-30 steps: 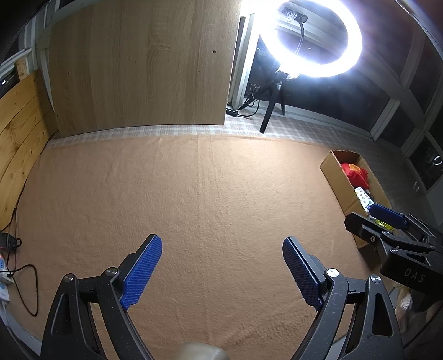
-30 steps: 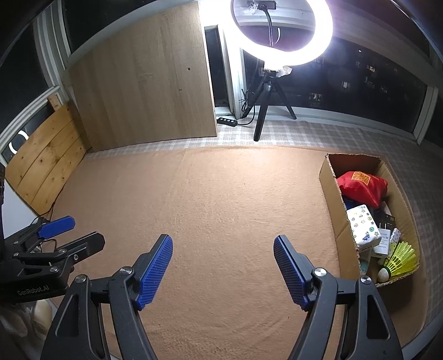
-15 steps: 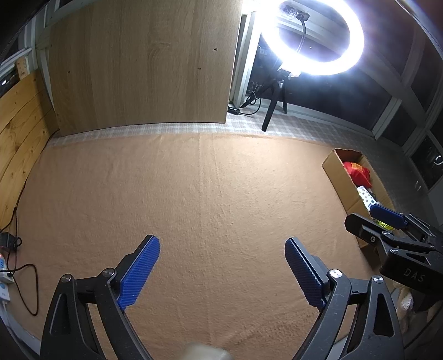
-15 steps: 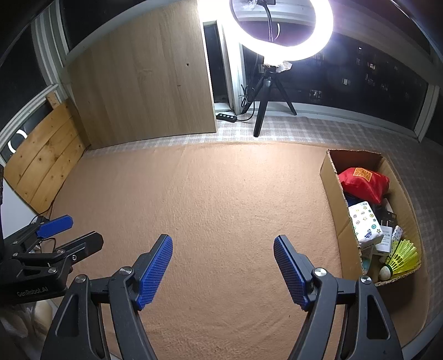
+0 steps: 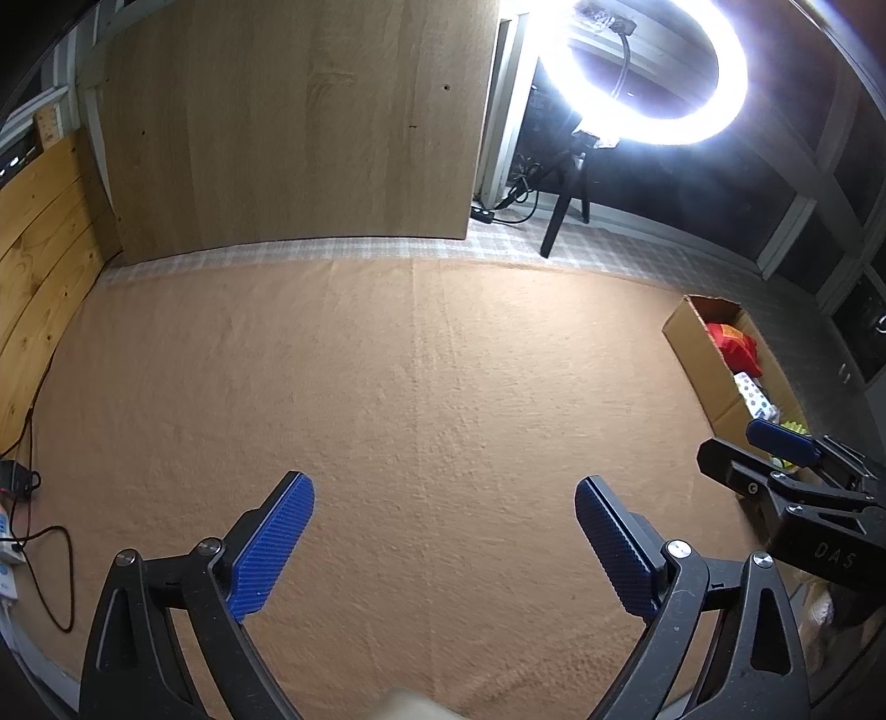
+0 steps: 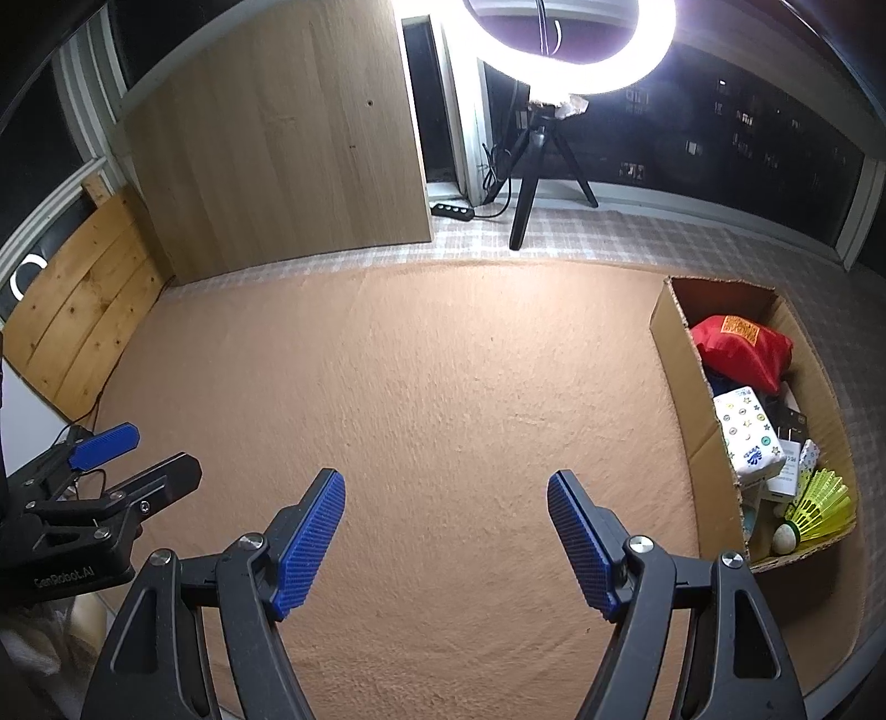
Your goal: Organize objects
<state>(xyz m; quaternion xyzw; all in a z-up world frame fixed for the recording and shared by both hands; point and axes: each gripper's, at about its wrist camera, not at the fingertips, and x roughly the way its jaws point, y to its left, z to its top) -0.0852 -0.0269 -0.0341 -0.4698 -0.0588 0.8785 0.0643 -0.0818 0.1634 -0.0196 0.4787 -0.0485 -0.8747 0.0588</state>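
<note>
the left gripper [image 5: 443, 498] hung over the tan carpet [image 5: 415, 399] with its blue pads [image 5: 271, 545] spread wide and nothing between them; its jaws had just been opening a little further. the right gripper [image 6: 446, 498] also stood released, its blue pads [image 6: 310, 543] apart over bare carpet and gripping nothing. each gripper showed at the side of the other's view: the right one at the right edge of the left wrist view, the left one at the left edge of the right wrist view.

the cardboard box [image 6: 673, 343] sat along the right edge of the carpet, near its far right corner, open at the top. inside it lay a red pouch [image 6: 739, 346] at the far end, a white packet with small round prints [image 6: 745, 432] near the middle, and a yellow-green shuttlecock [image 6: 819, 507] at the near end, with a small pale ball [image 6: 783, 538] just beside it. other small items lay among them, too crowded to make out.

beyond the carpet's far edge ran a checked floor [image 6: 637, 238]. a lit ring light [image 6: 570, 50] stood there on a black tripod [image 6: 526, 188], with a black power strip [image 6: 453, 209] beside it. a large wooden board [image 5: 299, 127] leaned upright at the far left, and plank panelling [image 5: 39, 238] ran along the left edge. a dark cable [image 5: 50, 576] trailed by the near left corner.
</note>
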